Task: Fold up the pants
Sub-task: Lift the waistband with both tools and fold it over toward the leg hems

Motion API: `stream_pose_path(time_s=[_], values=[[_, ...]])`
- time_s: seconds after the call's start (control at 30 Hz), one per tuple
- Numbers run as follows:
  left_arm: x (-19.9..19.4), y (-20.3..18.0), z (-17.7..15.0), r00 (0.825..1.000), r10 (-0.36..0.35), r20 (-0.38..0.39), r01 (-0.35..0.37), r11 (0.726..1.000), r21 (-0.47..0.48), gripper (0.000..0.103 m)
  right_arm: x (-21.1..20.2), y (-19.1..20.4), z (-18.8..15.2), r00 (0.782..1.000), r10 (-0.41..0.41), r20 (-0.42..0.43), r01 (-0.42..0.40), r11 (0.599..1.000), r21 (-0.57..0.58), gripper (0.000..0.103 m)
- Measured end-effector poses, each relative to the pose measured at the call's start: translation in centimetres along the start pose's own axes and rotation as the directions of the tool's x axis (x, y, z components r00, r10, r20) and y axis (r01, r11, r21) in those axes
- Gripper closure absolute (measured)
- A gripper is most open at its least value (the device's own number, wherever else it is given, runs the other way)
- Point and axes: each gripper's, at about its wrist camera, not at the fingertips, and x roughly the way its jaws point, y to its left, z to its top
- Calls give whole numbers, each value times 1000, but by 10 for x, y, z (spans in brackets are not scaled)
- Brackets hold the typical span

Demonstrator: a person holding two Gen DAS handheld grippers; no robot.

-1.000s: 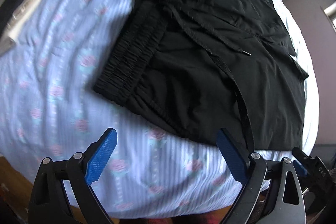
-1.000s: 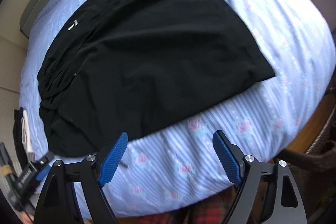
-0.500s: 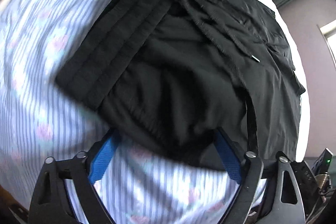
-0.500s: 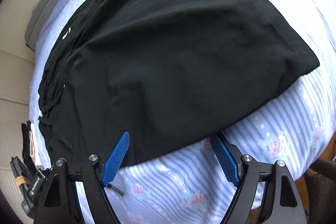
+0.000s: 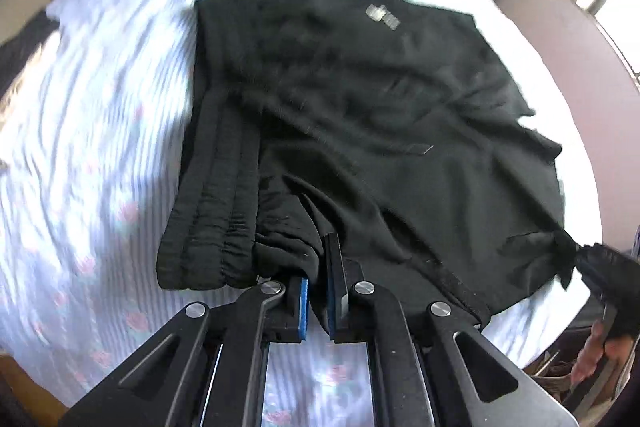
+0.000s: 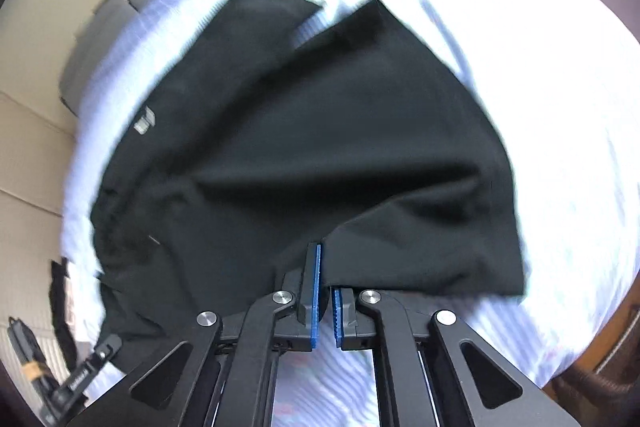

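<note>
Bedding in pale blue stripes with pink roses covers the bed (image 5: 92,131), which fills most of both views. Black pants (image 5: 360,131) lie spread across it, the near edge lifted off the sheet at two points. Their ribbed waistband (image 5: 212,203) runs along the left side in the left wrist view, and a small white logo (image 5: 382,15) shows on the far part of the cloth.

Both tools angle steeply down toward the bed. The left tool (image 5: 317,283) is closed on the pants just right of the waistband, with a bunch of cloth pinched between its blue pads (image 5: 304,301). The right tool (image 6: 326,287) is closed on the near hem of the leg end, the cloth drawn up into a peak where the pads meet. In the left wrist view the right tool appears at the far right edge, the corner of the pants pulled taut to it, with fingers (image 5: 592,355) of the person's hand below. Both views are blurred by motion.
</note>
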Motion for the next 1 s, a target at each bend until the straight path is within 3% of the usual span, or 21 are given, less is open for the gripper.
stream_pose_path(time_s=[0.2,0.4,0.63,0.73,0.87,1.0], values=[[-66,-9,26,994,11,107,-10,1000,-6,95,-76,42,47,979,170,115,-167,985,-32,98],[-96,-12,69,981,20,193,-20,1000,-3,95,-91,100,93,949,251,190,-228,964,-135,98],[-87,-13,157,951,47,305,-37,998,-41,95,-45,160,179,925,288,248,-245,951,-191,98],[-69,-11,193,945,72,319,-51,996,-74,95,-16,185,213,924,304,231,-258,943,-208,98],[-33,4,234,953,109,284,-78,990,-117,95,37,224,253,939,300,169,-246,929,-276,98],[21,26,267,975,133,181,-108,984,-141,95,105,255,275,973,220,71,-186,929,-321,98]])
